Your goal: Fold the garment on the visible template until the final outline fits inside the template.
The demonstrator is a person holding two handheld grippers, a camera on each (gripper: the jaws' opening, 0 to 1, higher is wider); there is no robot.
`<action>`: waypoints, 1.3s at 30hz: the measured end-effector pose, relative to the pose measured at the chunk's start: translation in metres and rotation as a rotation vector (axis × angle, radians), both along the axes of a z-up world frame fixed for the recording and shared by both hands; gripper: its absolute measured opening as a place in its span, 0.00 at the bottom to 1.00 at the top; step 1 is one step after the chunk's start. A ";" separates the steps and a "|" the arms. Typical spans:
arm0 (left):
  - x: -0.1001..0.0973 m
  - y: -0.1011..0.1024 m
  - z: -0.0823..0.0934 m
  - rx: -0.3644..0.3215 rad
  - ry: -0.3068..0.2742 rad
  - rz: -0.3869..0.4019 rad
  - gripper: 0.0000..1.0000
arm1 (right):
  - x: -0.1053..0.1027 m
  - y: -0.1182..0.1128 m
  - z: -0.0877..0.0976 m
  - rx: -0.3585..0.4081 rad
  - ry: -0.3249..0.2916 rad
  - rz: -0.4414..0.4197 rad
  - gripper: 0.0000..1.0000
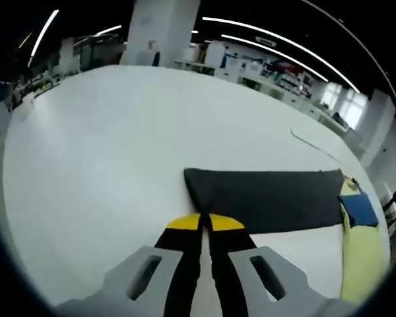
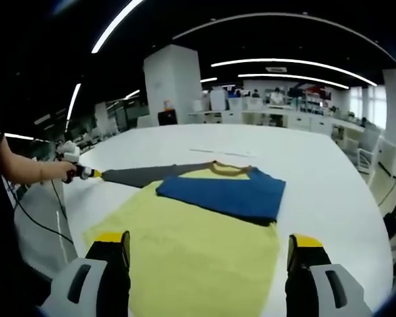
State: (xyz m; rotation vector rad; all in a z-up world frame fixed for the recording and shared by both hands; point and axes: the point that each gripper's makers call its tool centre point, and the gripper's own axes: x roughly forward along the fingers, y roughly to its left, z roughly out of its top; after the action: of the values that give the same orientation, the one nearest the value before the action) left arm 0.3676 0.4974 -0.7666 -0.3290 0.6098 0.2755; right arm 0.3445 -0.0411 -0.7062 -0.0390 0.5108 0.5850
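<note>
Pinching grey sleeve (image 1: 264, 198); right gripper (image 2: 208, 247) agape.

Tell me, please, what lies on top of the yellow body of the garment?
A folded blue sleeve lies across the yellow body near the collar. The yellow fabric beneath it is covered, so whether anything else sits under the fold cannot be seen.

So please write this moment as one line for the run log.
left gripper: shut on gray sleeve | right gripper: open above yellow body | blue sleeve: folded across | white table
</note>
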 end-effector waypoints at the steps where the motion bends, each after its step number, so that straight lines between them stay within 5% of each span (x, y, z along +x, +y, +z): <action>1: 0.000 0.000 0.001 -0.002 -0.002 0.000 0.00 | 0.000 0.000 0.000 0.003 0.000 0.001 0.99; 27: 0.033 -0.037 0.047 -0.051 -0.151 -0.106 0.00 | -0.011 0.020 0.004 0.014 -0.014 0.076 0.99; 39: 0.054 -0.070 0.081 -0.069 -0.240 -0.192 0.00 | -0.014 0.023 0.004 0.021 -0.010 0.090 0.99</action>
State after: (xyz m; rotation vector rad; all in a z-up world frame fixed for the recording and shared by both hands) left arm 0.4216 0.4275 -0.6857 -0.3611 0.4108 0.0295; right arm 0.3307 -0.0178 -0.7022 -0.0447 0.4946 0.6775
